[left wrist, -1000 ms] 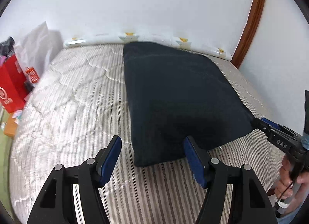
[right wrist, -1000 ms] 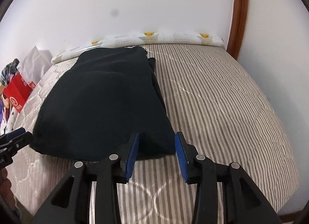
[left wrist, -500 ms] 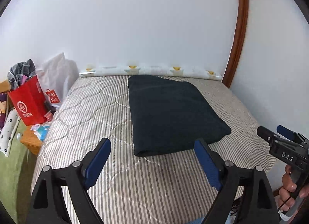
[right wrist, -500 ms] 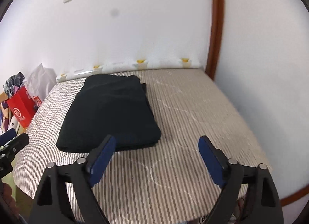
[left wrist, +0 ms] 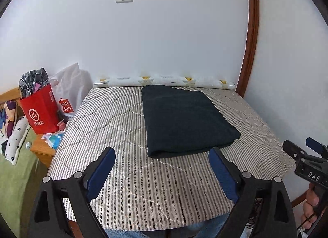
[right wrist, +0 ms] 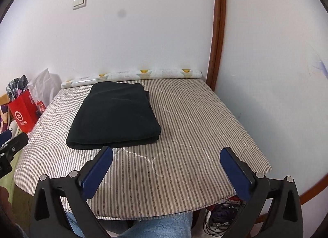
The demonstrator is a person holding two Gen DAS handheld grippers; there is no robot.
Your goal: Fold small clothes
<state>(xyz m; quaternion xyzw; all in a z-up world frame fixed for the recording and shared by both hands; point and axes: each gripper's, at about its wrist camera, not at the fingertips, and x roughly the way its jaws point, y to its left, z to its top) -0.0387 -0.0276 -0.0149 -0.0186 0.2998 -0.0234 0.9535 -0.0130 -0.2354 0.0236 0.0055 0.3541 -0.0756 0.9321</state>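
Folded dark cloth (left wrist: 185, 121) lies on bed (left wrist: 127, 178). Left claw (left wrist: 162, 165) and right claw (right wrist: 167, 165) opening, both empty.

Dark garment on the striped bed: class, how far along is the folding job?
Done: the dark garment lies folded in a neat rectangle on the striped bed. In hand: nothing; both hand-held grippers are opening, nothing between their jaws. Left: no other unfolded clothes visible.
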